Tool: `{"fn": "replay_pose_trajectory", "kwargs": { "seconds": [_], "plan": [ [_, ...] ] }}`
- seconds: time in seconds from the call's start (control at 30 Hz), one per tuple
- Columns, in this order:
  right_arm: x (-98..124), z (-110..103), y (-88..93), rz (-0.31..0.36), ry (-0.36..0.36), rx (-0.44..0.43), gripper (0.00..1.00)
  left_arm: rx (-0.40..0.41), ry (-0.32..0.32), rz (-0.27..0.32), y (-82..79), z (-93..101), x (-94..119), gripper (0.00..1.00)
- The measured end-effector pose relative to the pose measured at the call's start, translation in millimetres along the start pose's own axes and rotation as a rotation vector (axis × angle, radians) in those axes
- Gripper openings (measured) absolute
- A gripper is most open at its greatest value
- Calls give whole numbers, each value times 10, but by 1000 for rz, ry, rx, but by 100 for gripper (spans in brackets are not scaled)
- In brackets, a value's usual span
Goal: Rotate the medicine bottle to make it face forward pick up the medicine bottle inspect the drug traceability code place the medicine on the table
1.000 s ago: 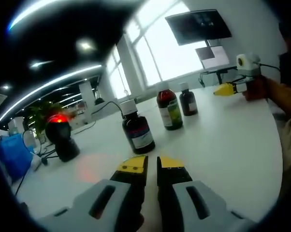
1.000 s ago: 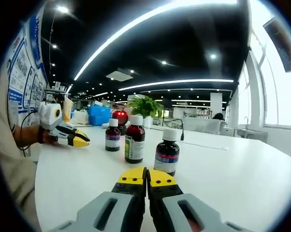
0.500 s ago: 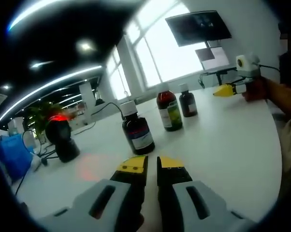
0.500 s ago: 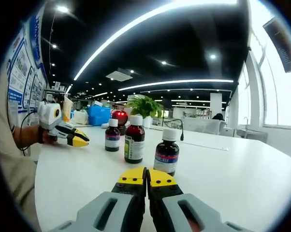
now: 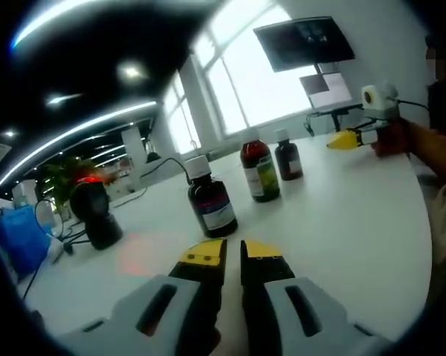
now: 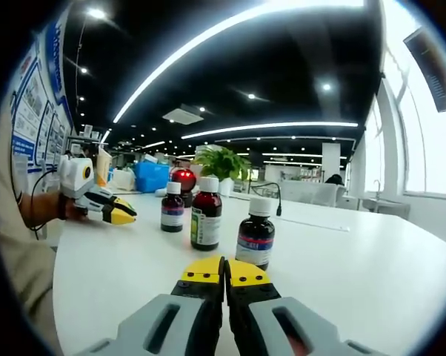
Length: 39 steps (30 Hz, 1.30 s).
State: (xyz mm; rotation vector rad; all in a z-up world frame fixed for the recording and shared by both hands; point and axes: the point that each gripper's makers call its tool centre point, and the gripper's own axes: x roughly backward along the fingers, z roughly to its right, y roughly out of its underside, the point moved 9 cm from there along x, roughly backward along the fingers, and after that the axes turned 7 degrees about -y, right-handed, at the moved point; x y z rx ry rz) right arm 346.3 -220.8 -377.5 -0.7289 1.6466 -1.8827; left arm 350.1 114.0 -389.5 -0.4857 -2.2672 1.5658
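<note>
Three dark brown medicine bottles with white caps are standing upright on the white surface (image 5: 356,222), in a loose row and apart from one another. The nearest medicine bottle (image 5: 210,196), the one with a pale label, is sitting just ahead of the left gripper (image 5: 232,256) and slightly to its left, with its long axis vertical. From the right gripper view that same bottle (image 6: 255,231) is standing ahead and a little to the right of the right gripper (image 6: 224,274). The taller middle bottle with a green and white label (image 5: 259,170) and the smaller far bottle (image 5: 287,156) are standing farther along the row.

Both pairs of yellow-tipped jaws are standing closed with nothing between them, resting low over the surface. Neither is touching a bottle. I judge the nearest bottle about equally reachable by either hand, though the left jaws are pointing more nearly at it; its label seems turned partly aside, so a turn would come first.

One black scanner with a red light (image 5: 93,211) is standing on the left side of the surface, well apart from the bottles. A green potted plant (image 6: 221,163) is sitting beyond the row.
</note>
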Motion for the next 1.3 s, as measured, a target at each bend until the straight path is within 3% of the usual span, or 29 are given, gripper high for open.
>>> {"fn": "replay_pose_trajectory", "kwargs": {
  "seconds": [1.3],
  "plan": [
    [-7, -34, 2, -12, -4, 24, 0, 10, -17, 15, -15, -13, 20, 0]
  ]
}}
